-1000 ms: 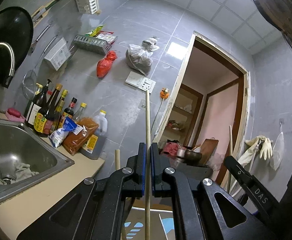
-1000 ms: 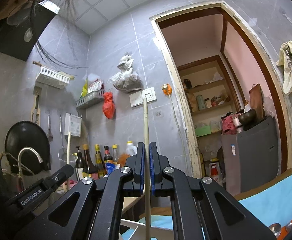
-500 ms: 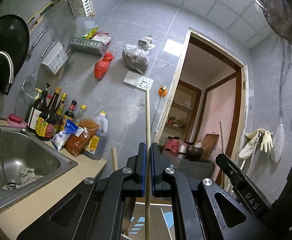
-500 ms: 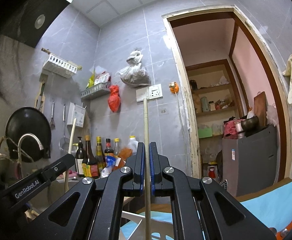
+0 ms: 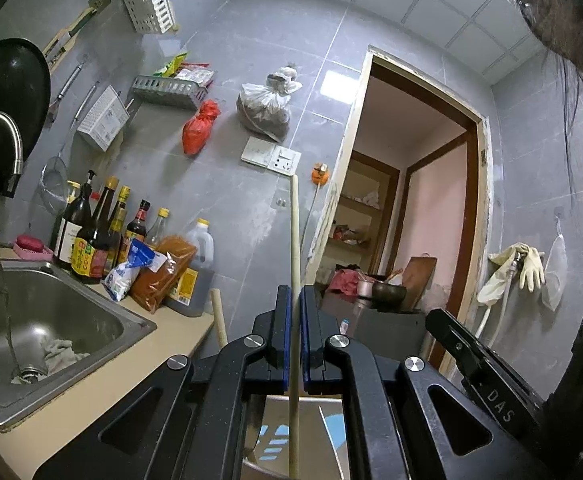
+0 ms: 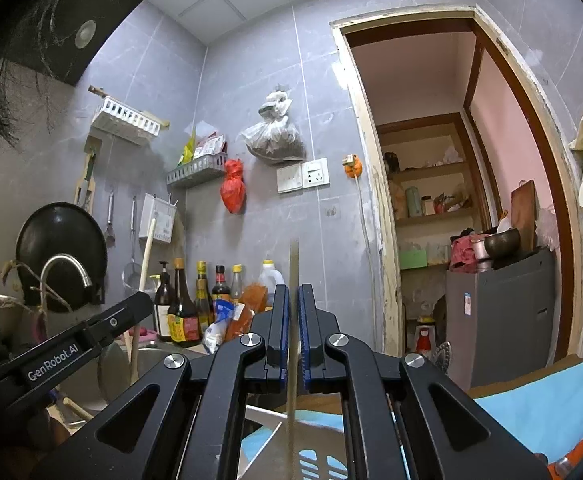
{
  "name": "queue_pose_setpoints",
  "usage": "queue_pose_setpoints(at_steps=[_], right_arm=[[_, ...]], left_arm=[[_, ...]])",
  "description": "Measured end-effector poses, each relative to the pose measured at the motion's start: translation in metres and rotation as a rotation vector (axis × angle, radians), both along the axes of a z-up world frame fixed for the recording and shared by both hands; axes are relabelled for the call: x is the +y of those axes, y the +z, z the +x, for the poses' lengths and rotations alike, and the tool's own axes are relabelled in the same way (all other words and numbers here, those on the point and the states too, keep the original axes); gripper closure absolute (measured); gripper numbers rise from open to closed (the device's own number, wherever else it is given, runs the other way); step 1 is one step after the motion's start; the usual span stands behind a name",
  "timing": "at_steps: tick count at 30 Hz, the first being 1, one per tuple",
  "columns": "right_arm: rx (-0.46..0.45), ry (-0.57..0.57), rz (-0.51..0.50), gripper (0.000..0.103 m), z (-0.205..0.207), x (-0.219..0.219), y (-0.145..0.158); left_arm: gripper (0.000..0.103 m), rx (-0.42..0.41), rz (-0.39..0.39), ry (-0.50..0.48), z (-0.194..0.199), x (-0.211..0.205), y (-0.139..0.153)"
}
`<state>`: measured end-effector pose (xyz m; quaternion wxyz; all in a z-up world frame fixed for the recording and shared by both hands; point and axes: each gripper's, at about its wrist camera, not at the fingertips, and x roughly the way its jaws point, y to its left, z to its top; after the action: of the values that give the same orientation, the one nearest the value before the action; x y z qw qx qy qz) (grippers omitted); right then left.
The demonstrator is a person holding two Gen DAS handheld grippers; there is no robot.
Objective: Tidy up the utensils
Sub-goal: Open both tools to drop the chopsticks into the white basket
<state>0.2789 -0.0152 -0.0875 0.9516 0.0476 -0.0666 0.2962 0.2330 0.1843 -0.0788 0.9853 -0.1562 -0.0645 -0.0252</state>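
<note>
Grey tiled wall [image 5: 219,200] behind; steel sink [image 5: 31,320] low at left. Left gripper [image 5: 295,320] pinching one wooden chopstick [image 5: 294,240] upright, jaws pressed shut on it. Right gripper [image 6: 294,316] clamped likewise on its own blurred chopstick [image 6: 294,264]. Likely risk: thin round sticks pivoting or slipping between the pads if tilted or bumped together.

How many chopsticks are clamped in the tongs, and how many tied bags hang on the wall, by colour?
Chopsticks: 2, one chopstick in the left tongs, another chopstick in the right tongs
Red bag: 1
Clear bag: 1
Total: 4
</note>
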Motion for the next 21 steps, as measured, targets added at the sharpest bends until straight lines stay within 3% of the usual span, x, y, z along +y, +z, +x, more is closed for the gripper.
queue_pose_setpoints(at_steps=[6, 9, 11, 15, 19, 21], right_arm=[[0.038, 0.005, -0.001, 0.096, 0.001, -0.005, 0.004], [0.053, 0.007, 0.009, 0.091, -0.001, -0.009, 0.009], [0.068, 0.010, 0.021, 0.080, -0.002, -0.015, 0.014], [0.087, 0.009, 0.032, 0.076, -0.006, -0.025, 0.025], [0.117, 0.001, 0.046, 0.054, -0.010, -0.045, 0.040], [0.136, -0.011, 0.040, 0.050, -0.011, -0.055, 0.047]], left_arm=[[0.100, 0.059, -0.010, -0.041, -0.003, 0.002, 0.002], [0.094, 0.092, -0.012, -0.060, -0.002, 0.003, 0.007], [0.085, 0.113, -0.014, -0.074, -0.001, 0.003, 0.011], [0.075, 0.149, -0.019, -0.081, -0.004, 0.000, 0.023], [0.049, 0.188, 0.000, -0.068, -0.009, -0.010, 0.041], [0.041, 0.201, 0.020, -0.064, -0.013, -0.017, 0.049]])
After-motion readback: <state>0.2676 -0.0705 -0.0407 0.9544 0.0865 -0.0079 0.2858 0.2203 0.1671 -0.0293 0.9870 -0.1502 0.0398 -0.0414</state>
